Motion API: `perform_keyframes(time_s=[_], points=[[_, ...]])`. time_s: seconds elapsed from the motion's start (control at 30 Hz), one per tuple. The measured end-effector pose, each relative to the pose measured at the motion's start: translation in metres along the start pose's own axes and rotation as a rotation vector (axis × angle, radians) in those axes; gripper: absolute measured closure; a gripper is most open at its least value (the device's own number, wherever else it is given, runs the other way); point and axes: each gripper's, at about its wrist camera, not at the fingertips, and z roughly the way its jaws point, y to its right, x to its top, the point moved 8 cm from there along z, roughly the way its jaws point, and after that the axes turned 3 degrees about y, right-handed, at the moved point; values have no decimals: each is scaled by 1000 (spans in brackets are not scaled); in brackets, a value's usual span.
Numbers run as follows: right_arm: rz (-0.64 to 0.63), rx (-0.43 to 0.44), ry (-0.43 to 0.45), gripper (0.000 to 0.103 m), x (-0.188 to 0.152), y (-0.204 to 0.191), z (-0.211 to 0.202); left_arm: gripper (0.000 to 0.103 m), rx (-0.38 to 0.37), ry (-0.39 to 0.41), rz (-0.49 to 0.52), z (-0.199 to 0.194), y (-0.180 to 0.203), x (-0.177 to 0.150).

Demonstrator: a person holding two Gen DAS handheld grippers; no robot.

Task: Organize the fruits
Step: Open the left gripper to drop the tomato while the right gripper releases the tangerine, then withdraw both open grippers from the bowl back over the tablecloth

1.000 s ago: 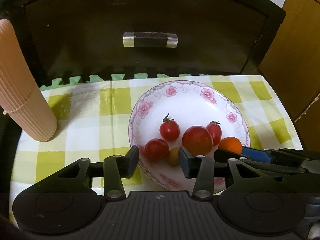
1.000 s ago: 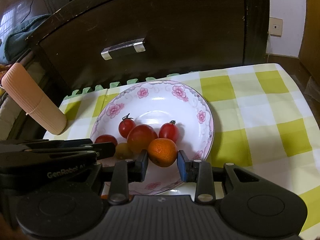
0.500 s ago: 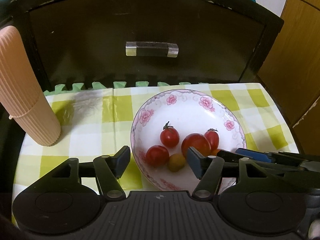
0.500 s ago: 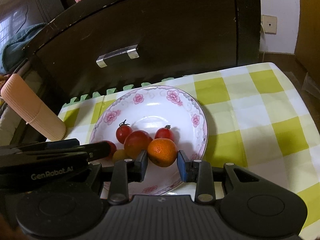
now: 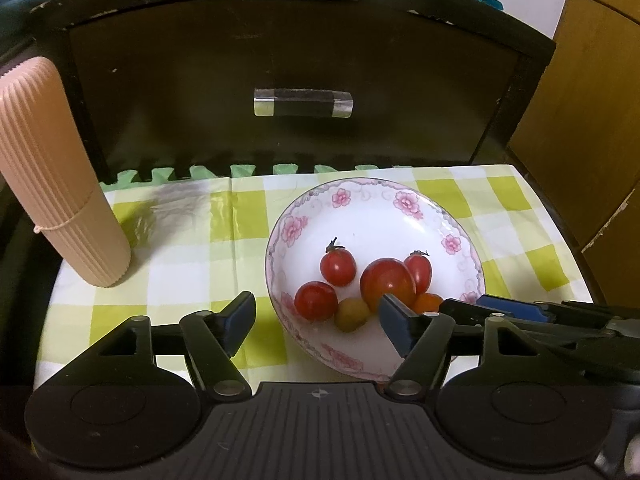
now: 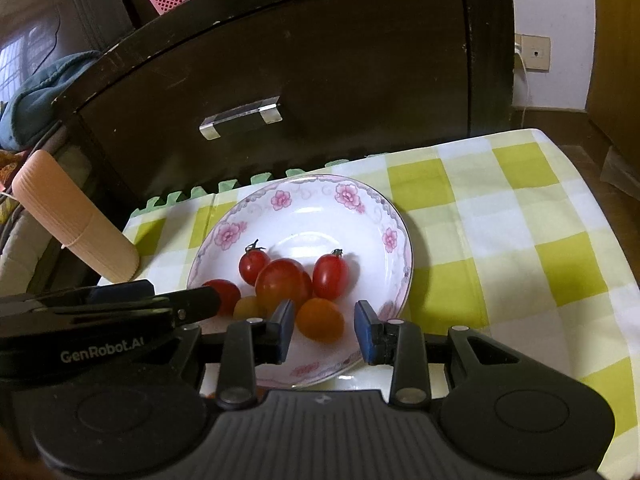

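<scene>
Fruits all sit together in the flowered plate (image 5: 460, 216): red tomatoes (image 5: 387, 283), one small yellow-green fruit (image 5: 352, 314) and one small orange fruit (image 6: 320, 319) at the near side. The left gripper (image 5: 318, 318) has just been opening; its jaws are spread wide and pinch nothing. The right gripper (image 6: 325, 330) stands around the orange fruit with gaps on both sides, not squeezing it. No fruit lies on the checked cloth (image 6: 520, 240), so the job looks almost done.
</scene>
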Motion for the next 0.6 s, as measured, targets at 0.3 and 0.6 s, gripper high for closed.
perform_keyframes(time_s=[0.3, 0.6], points=[[4, -1, 9, 71, -7, -5, -13, 26, 14, 17, 20, -13, 1, -7], [3, 0, 4, 71, -17, -9, -24, 25, 18, 17, 30, -25, -1, -15]])
